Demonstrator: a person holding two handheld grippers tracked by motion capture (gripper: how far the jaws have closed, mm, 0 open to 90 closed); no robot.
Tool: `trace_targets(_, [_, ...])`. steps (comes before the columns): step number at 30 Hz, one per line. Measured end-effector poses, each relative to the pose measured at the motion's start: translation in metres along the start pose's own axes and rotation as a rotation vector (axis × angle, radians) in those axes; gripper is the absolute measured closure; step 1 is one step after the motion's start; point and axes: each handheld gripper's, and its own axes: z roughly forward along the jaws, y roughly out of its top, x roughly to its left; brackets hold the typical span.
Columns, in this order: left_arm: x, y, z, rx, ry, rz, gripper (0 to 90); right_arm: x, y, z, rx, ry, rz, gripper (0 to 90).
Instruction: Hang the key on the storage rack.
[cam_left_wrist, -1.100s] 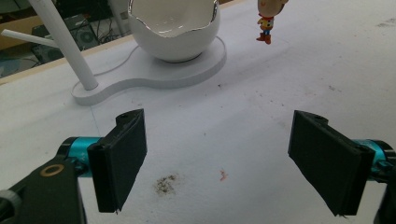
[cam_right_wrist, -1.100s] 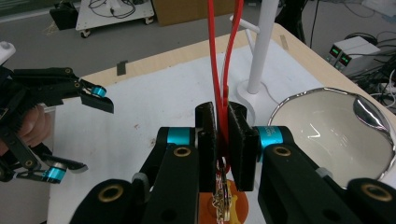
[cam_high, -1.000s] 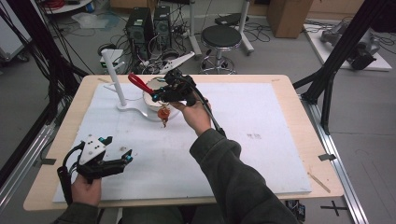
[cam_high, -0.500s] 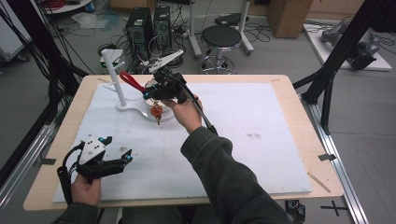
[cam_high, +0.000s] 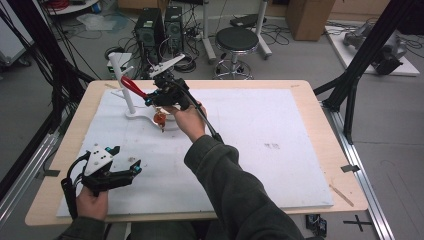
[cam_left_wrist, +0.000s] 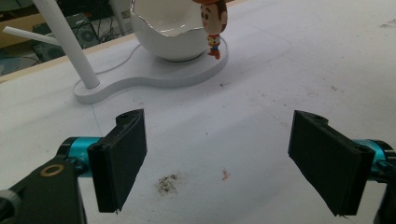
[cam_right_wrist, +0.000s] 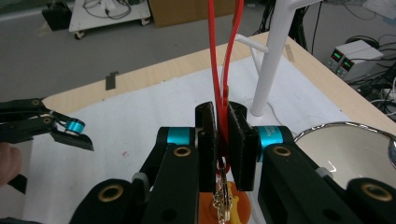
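Low at the left of the high view, the left tongs (cam_high: 131, 170) rest on the white-covered wooden worktop (cam_high: 260, 150) with jaws spread wide and empty. Toward the upper left, beside a white stand with an upright post (cam_high: 122, 82), the right tongs (cam_high: 152, 100) pinch a red strap (cam_high: 131, 85) whose small cowboy figurine keychain (cam_high: 160, 119) dangles at a white egg-shaped bowl (cam_left_wrist: 170, 32).
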Motion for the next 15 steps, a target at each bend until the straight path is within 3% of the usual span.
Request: trace_targets(15, [0.002, -0.001, -0.001, 0.000, 0.004, -0.003, 19.9, -0.002, 0.014, 0.029, 0.011, -0.015, 0.013, 83.2])
